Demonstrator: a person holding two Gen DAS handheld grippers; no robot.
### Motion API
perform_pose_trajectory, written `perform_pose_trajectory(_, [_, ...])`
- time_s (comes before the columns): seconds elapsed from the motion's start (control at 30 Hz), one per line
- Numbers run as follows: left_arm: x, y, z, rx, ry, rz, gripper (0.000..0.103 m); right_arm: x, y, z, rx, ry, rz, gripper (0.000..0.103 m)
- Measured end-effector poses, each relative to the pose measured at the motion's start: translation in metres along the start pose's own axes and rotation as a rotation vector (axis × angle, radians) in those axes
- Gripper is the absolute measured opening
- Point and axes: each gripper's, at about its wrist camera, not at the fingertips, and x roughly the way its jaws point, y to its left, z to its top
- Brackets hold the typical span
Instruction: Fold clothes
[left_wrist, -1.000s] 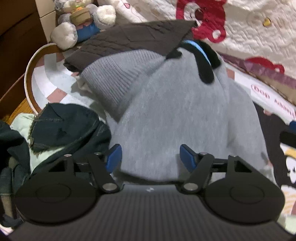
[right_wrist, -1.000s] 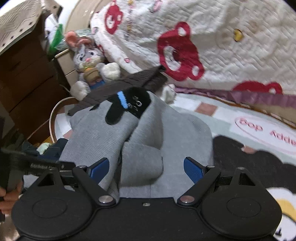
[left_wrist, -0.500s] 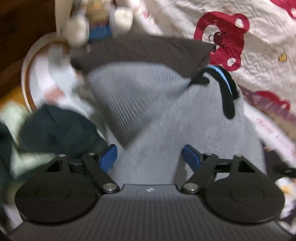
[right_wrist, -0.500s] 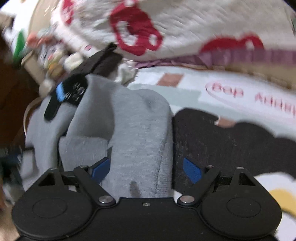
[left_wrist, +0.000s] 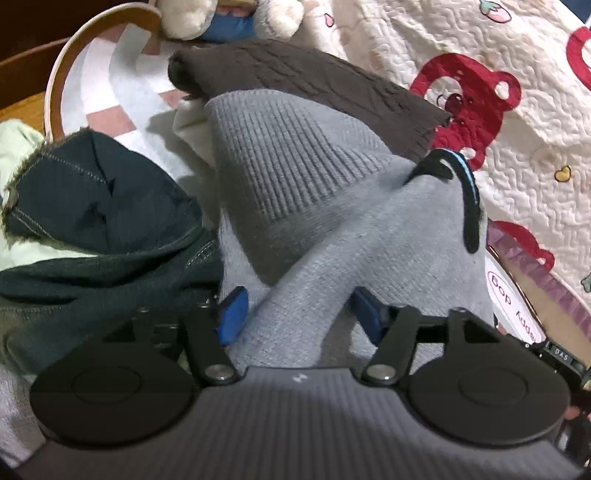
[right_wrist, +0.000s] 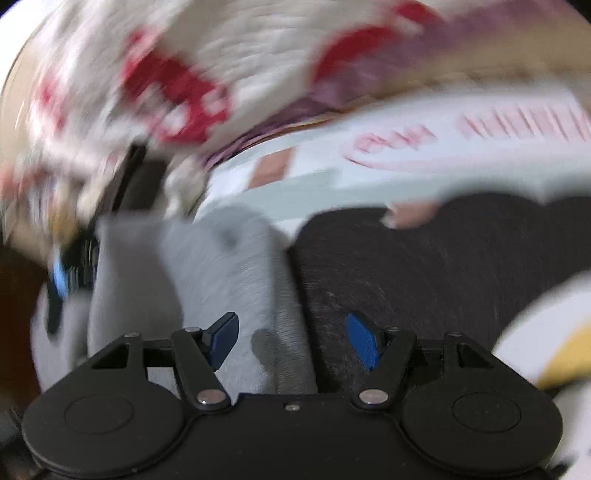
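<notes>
A grey knit sweater (left_wrist: 369, 236) lies spread on the bed, its ribbed band (left_wrist: 280, 162) folded across the top and a black collar with a blue stripe (left_wrist: 467, 199) at the far right. My left gripper (left_wrist: 299, 319) is open low over the sweater's near part, and a ridge of grey cloth runs between its blue fingers (left_wrist: 231, 319). The right wrist view is blurred by motion. My right gripper (right_wrist: 293, 341) is open over the grey sweater's (right_wrist: 207, 280) right edge, where it meets a dark patch of the bed cover (right_wrist: 424, 266).
A folded brown knit garment (left_wrist: 314, 85) lies behind the sweater. A dark denim garment (left_wrist: 92, 206) and pale green cloth (left_wrist: 14, 147) are heaped at the left. A plush toy (left_wrist: 199, 18), a wooden rail (left_wrist: 55, 74) and a red-bear quilt (left_wrist: 480, 92) border the far side.
My left gripper has moved forward and lower onto the sweater, and cloth now bunches between its fingers. My right gripper has swung right, to the sweater's right edge.
</notes>
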Motion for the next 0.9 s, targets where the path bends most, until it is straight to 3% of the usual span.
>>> perform_pose_trajectory(0.1, [0.011,0.005,-0.001,-0.040,0.070,-0.067,0.081,0.005,-0.020,0.000,0.123,-0.001,0.033,0.071])
perform_pose_trajectory(0.23, [0.030,0.015,-0.007,-0.135,0.177,-0.195,0.082,0.013,-0.031,-0.004,0.245,-0.024,0.140,0.072])
perform_pose_trajectory(0.27, [0.033,0.017,-0.007,-0.156,0.182,-0.217,0.078,0.020,-0.031,-0.005,0.278,-0.008,0.182,0.072])
perform_pose_trajectory(0.3, [0.034,0.017,-0.007,-0.155,0.179,-0.222,0.063,0.028,-0.031,-0.006,0.309,0.009,0.221,0.072])
perform_pose_trajectory(0.33, [0.034,0.014,-0.007,-0.136,0.177,-0.219,0.057,0.035,-0.026,-0.007,0.318,0.030,0.244,0.072])
perform_pose_trajectory(0.4, [0.030,0.005,-0.010,-0.072,0.162,-0.200,0.043,0.046,-0.008,-0.006,0.265,0.061,0.244,0.077])
perform_pose_trajectory(0.47, [0.024,-0.008,-0.013,0.014,0.135,-0.195,0.039,0.054,0.011,-0.007,0.229,0.101,0.276,0.077])
perform_pose_trajectory(0.53, [0.020,-0.017,-0.014,0.066,0.139,-0.258,0.039,0.059,0.034,-0.008,0.176,0.140,0.322,0.080])
perform_pose_trajectory(0.6, [0.021,-0.016,-0.014,0.044,0.144,-0.285,0.047,0.060,0.062,-0.010,0.072,0.169,0.345,0.089])
perform_pose_trajectory(0.73, [0.026,-0.015,-0.015,0.023,0.140,-0.234,0.059,0.064,0.118,-0.018,-0.188,0.177,0.221,0.092])
perform_pose_trajectory(0.8, [0.031,-0.019,-0.016,0.028,0.152,-0.231,0.075,0.072,0.130,-0.019,-0.215,0.175,0.138,0.096])
perform_pose_trajectory(0.9, [0.041,-0.021,-0.018,0.025,0.184,-0.215,0.086,0.089,0.141,-0.020,-0.256,0.178,0.042,0.103])
